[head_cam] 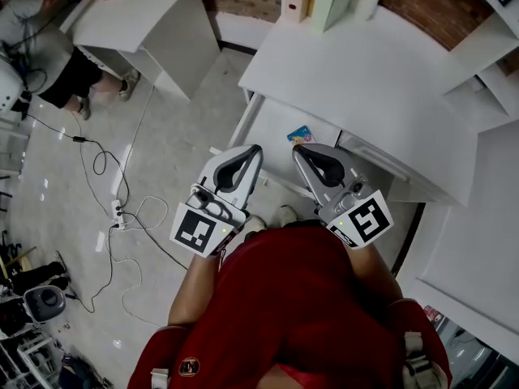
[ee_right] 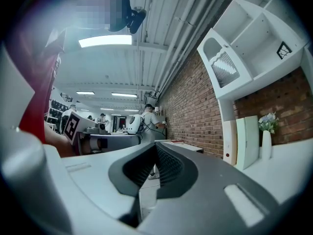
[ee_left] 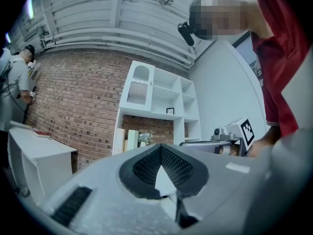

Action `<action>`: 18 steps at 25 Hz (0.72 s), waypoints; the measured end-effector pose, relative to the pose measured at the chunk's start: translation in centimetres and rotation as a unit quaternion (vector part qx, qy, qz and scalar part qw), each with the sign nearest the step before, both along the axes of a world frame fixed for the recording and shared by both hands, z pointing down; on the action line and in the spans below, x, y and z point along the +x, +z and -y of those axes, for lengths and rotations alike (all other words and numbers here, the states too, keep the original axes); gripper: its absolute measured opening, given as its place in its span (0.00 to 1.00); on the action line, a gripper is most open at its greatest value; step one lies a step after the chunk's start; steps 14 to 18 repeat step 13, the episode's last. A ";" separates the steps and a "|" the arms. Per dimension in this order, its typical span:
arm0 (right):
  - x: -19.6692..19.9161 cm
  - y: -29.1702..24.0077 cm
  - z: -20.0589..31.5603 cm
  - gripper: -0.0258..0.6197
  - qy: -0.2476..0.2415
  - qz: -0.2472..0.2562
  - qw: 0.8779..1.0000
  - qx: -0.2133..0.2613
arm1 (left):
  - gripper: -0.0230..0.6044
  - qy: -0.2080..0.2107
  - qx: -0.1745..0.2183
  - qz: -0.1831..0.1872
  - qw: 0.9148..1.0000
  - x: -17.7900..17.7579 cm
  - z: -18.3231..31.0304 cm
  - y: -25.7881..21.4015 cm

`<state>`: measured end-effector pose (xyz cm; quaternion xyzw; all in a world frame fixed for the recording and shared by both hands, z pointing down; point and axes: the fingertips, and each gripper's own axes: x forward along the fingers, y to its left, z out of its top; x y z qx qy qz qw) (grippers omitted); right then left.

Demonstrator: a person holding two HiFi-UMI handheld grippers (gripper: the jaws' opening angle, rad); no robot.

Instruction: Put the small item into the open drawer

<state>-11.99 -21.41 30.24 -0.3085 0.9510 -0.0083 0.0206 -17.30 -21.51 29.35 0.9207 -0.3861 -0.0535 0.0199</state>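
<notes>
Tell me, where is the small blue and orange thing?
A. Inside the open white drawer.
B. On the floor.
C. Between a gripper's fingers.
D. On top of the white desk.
A: the small blue and orange item lies on the bottom of the open white drawer, near the front edge of the white desk.

Cables (head_cam: 79,139) and a power strip (head_cam: 118,211) lie on the floor (head_cam: 57,177); a vase (head_cam: 367,0) stands on the desk (head_cam: 365,71).
</notes>
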 end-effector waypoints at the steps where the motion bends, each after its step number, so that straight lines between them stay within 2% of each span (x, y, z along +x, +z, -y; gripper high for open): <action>1: -0.1 0.1 0.0 0.06 0.000 0.000 1.000 -0.001 | 0.04 -0.001 0.000 0.000 1.000 -0.2 0.1 0.0; 18: 0.0 0.8 0.3 0.06 0.010 -0.013 1.000 -0.005 | 0.04 0.010 0.000 -0.003 1.000 0.0 0.6 0.1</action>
